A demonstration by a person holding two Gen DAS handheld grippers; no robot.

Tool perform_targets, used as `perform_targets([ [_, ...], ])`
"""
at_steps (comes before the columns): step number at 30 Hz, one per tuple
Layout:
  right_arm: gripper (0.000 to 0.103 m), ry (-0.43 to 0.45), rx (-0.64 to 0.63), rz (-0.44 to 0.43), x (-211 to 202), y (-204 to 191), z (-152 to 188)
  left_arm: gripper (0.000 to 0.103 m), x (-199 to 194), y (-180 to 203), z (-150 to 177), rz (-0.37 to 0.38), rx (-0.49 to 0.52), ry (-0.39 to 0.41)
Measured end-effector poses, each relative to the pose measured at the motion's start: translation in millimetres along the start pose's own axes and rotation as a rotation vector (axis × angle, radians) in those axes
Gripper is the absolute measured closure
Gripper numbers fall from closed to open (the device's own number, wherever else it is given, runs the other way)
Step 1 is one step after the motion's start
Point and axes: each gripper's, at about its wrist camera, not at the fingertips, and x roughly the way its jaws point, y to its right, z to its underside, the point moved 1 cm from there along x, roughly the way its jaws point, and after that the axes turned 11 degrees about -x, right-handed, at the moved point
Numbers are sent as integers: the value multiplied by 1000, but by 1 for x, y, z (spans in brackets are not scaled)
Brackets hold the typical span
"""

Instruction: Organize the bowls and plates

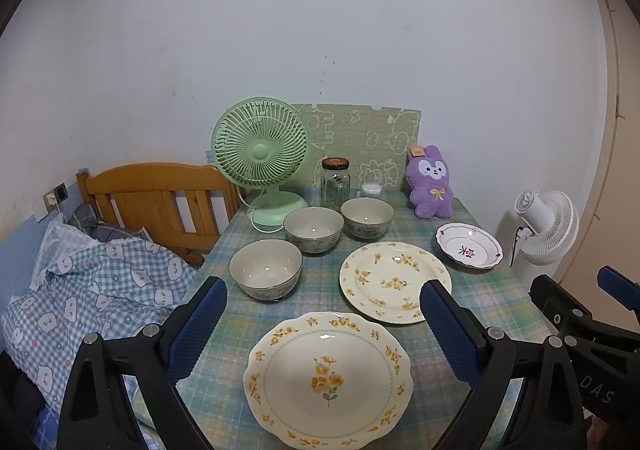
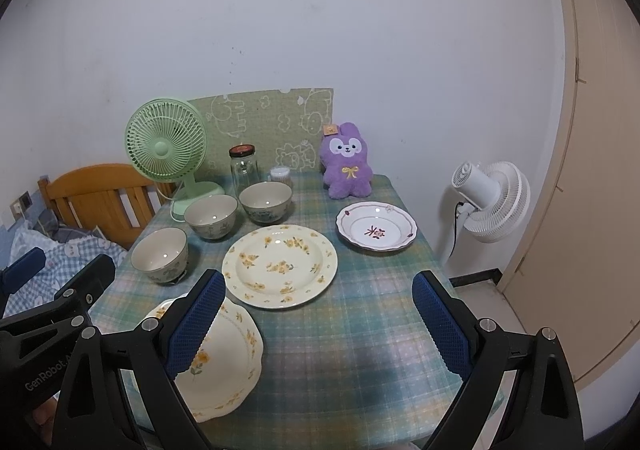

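Three cream bowls stand on the checked tablecloth: a near one, a middle one and a far one. A scalloped yellow-flower plate lies at the front. A round yellow-flower plate lies mid-table. A small white plate with a red motif lies at the right. My left gripper is open and empty above the scalloped plate. My right gripper is open and empty over the cloth.
A green desk fan, a glass jar, a small white container and a purple plush rabbit stand at the back. A wooden bed frame is left; a white floor fan is right.
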Motion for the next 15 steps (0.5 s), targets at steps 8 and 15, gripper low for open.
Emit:
perform_targets([
  [8,7,1,0,1,0,-1,2,5,1,0,0,-1,2,-2],
  [15,7,0,1,0,1,0,2,5,2,0,0,-1,4,2],
])
